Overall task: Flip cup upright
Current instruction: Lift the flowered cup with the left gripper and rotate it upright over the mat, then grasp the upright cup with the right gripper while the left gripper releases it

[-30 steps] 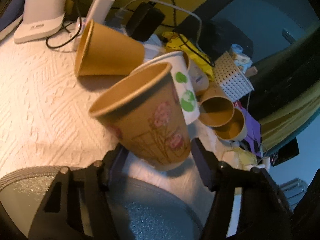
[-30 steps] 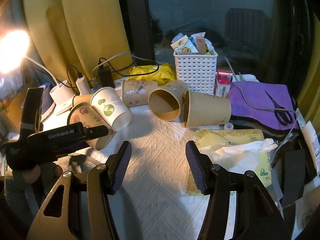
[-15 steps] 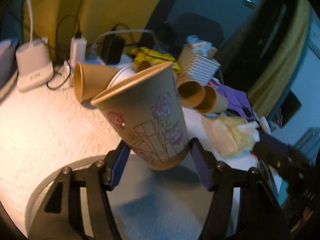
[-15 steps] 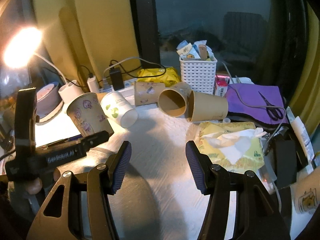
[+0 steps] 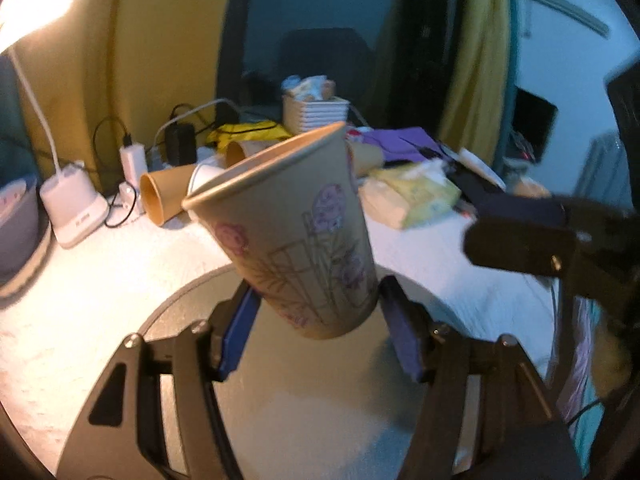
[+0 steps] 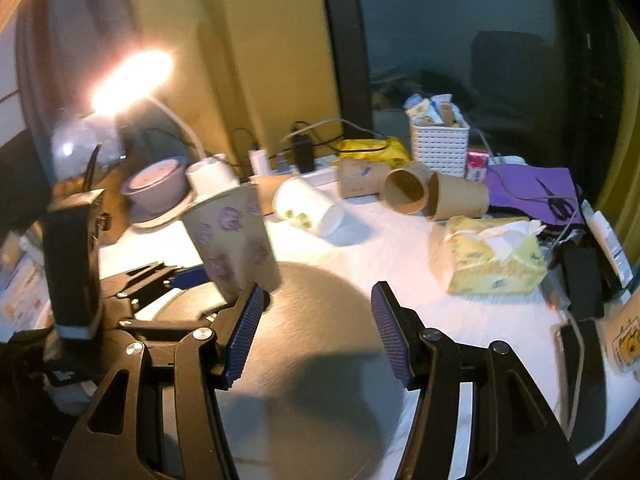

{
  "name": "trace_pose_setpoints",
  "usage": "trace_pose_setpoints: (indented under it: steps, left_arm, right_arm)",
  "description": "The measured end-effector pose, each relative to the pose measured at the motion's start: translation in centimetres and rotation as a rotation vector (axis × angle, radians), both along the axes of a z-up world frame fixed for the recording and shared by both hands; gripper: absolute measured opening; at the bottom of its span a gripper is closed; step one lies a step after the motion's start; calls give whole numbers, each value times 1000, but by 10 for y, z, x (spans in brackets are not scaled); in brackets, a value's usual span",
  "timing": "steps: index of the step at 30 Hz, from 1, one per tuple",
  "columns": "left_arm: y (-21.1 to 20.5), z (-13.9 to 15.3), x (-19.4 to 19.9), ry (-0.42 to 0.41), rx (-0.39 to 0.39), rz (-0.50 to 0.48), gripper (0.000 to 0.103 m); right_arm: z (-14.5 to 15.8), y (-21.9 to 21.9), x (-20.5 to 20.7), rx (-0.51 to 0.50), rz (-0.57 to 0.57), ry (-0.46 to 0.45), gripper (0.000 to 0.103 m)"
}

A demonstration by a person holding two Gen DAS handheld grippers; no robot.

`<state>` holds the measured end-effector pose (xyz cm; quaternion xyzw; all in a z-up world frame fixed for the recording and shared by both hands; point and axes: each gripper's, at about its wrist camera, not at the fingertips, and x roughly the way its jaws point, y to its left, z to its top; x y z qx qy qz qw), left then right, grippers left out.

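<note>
My left gripper is shut on a tan paper cup with purple flowers, gripping it near its base. The cup is mouth up, slightly tilted, just above a round grey mat. In the right wrist view the same cup stands nearly upright at the mat's left edge, with the left gripper beside it. My right gripper is open and empty over the mat, to the right of the cup.
Several other paper cups lie on their sides at the back: a white one and brown ones. A white basket, a yellow tissue pack, a lit desk lamp, chargers and a purple cloth with scissors crowd the table.
My left gripper has carried the flowered cup toward the round mat and turned it closer to upright. My right gripper has pulled back and swung left, so the mat now lies under it.
</note>
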<state>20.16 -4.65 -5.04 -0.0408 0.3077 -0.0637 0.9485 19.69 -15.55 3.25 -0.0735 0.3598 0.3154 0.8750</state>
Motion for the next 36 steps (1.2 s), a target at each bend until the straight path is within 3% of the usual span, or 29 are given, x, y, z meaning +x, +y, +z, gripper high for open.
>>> trace_pose_setpoints:
  steps: [3, 6, 18, 22, 36]
  left_arm:
    - [-11, 0, -20, -16, 38, -42, 63]
    - [-18, -1, -40, -24, 42, -73, 63]
    - [-33, -5, -116, -89, 61, -225, 63]
    - [-38, -6, -141, -118, 91, -265, 63]
    - [-61, -2, -187, -205, 215, -365, 63]
  right_arm:
    - [2, 6, -22, 2, 46, -4, 60]
    - [3, 12, -42, 12, 84, -5, 71]
    - [3, 20, -104, 19, 143, 1, 71]
    - [-1, 23, -122, 8, 157, 9, 77]
    - [0, 25, -148, 5, 166, 28, 77]
